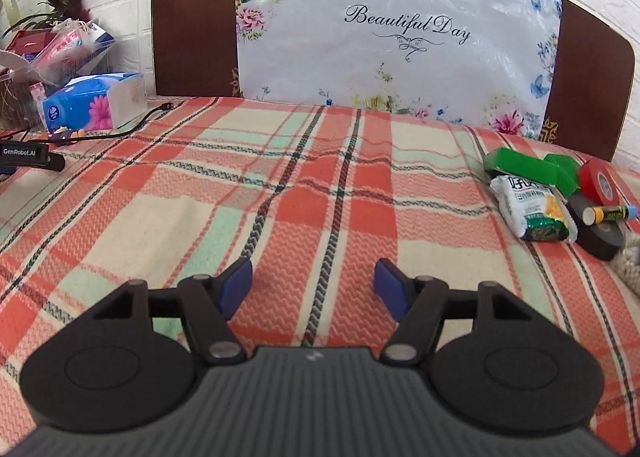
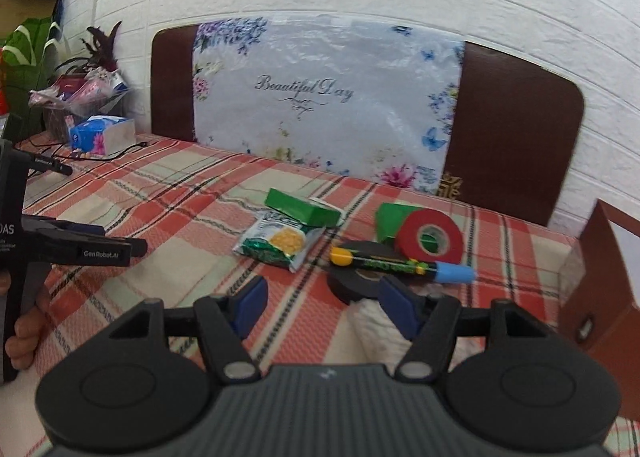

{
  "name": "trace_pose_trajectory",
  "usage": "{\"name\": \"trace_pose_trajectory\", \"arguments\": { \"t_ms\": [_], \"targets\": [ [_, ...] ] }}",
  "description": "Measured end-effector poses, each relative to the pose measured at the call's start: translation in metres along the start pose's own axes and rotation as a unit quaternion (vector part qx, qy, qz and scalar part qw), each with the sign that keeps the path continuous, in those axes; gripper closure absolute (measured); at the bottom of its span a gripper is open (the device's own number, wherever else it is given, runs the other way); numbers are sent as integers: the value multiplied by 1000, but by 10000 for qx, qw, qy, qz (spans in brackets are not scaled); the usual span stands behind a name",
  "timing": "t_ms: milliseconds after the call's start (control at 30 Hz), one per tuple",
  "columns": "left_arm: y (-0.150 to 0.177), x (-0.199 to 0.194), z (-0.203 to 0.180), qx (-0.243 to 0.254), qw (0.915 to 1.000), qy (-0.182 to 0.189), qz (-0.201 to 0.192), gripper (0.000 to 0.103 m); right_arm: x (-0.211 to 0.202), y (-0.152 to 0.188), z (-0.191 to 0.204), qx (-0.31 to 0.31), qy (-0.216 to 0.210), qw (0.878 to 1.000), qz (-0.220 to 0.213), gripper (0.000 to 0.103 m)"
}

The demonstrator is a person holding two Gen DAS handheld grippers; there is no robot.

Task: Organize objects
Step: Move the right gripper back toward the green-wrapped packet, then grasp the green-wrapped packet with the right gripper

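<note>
A woven cloth [image 1: 320,193] in a plaid of coral red, cream and mint green, crossed by thin dark lines, covers the table. On it lie two bright green boxes [image 2: 302,211], a red roll of tape [image 2: 430,243] with a green-and-white inner label, a black roll of tape [image 2: 360,281], and a white snack packet [image 2: 280,243] printed with dark green and yellow corn kernels. A marker [image 2: 400,267] has a yellow end, a dark green-lettered barrel and a light blue cap. Behind stands a dark brown board [image 1: 192,21], draped with a pale plastic sheet [image 1: 400,37] of purple, pink and blue flowers and black script. A blue tissue pack [image 1: 92,105] bears a pink flower. The fingers [image 1: 236,285] have blue pads on black.
</note>
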State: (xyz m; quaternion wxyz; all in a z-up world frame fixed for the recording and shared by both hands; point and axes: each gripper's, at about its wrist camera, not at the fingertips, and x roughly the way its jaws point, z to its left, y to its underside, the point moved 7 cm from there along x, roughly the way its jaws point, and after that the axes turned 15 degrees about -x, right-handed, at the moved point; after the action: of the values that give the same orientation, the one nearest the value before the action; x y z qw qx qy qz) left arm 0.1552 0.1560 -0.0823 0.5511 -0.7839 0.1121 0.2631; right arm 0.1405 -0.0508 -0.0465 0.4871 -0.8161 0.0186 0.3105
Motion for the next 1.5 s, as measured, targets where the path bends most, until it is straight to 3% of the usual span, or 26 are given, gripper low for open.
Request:
{"name": "trace_pose_trajectory", "arguments": {
  "t_ms": [200, 300, 333, 400, 433, 500, 700, 767, 833, 900, 1000, 1033, 1100, 1200, 1300, 1333, 1367, 1400, 1433, 1467, 1500],
  "targets": [
    [2, 2, 5, -214, 9997, 142, -12, 34, 78, -27, 23, 58, -173, 9996, 232, 34],
    [1, 3, 6, -240, 9996, 164, 1, 34, 117, -24, 21, 271, -65, 9975, 643, 29],
    [1, 3, 6, -232, 9996, 163, 2, 34, 122, -22, 18, 317, 51, 9975, 623, 32],
    [1, 3, 6, -240, 9996, 168, 4, 34, 118, -20, 18, 227, 96, 9981, 562, 50],
    [1, 3, 6, -256, 9995, 171, 7, 34, 114, -17, 19, 326, -115, 9976, 603, 67],
    [1, 3, 6, -268, 9995, 184, 9, 34, 97, -9, 23, 510, -384, 9963, 574, 82],
    [0, 4, 6, -226, 9995, 198, 41, 33, 18, 40, 33, 256, -527, 9974, 428, 84],
    [0, 4, 6, -247, 9993, 266, 98, 30, -8, 54, 36, 123, -465, 9980, 407, 81],
    [-2, 2, 6, -347, 9982, 436, 231, 26, -28, 65, 41, -69, -389, 9985, 371, 65],
    [-6, 1, 5, -550, 9956, 621, 434, 26, -39, 68, 44, -332, -342, 9983, 340, 62],
    [-14, -6, -7, -1151, 9831, 1172, 815, 26, -38, 52, 42, -507, -387, 9978, 177, 59],
    [-17, -10, -17, -1265, 9781, 1397, 886, 26, -34, 43, 45, -490, -391, 9980, 113, 53],
    [-21, -15, -36, -1233, 9745, 1600, 976, 26, -17, 21, 46, -431, -539, 9976, -35, 47],
    [-18, -5, -61, -966, 9752, 1527, 1277, 26, 22, -2, 48, -397, -702, 9967, -41, 41],
    [-7, 25, -66, -863, 9747, 1111, 1734, 25, 64, -15, 49, -278, -912, 9954, 68, 23],
    [-7, 30, -65, -957, 9728, 1181, 1748, 22, 77, -16, 51, -317, -844, 9959, 116, 20],
    [-7, 29, -67, -946, 9737, 1193, 1696, 24, 89, -16, 54, -337, -817, 9958, 240, 22],
    [-7, 29, -69, -861, 9745, 1210, 1681, 38, 96, -15, 55, -264, -904, 9951, 297, 31],
    [-7, 25, -71, -865, 9718, 1377, 1709, 65, 95, -16, 53, -122, -925, 9953, 250, 43],
    [-6, 21, -74, -965, 9637, 1650, 1866, 69, 94, -15, 51, -85, -904, 9955, 265, 49],
    [-2, 17, -77, -973, 9617, 1674, 1939, 70, 91, -12, 49, -50, -879, 9958, 265, 52]
  ]
}}
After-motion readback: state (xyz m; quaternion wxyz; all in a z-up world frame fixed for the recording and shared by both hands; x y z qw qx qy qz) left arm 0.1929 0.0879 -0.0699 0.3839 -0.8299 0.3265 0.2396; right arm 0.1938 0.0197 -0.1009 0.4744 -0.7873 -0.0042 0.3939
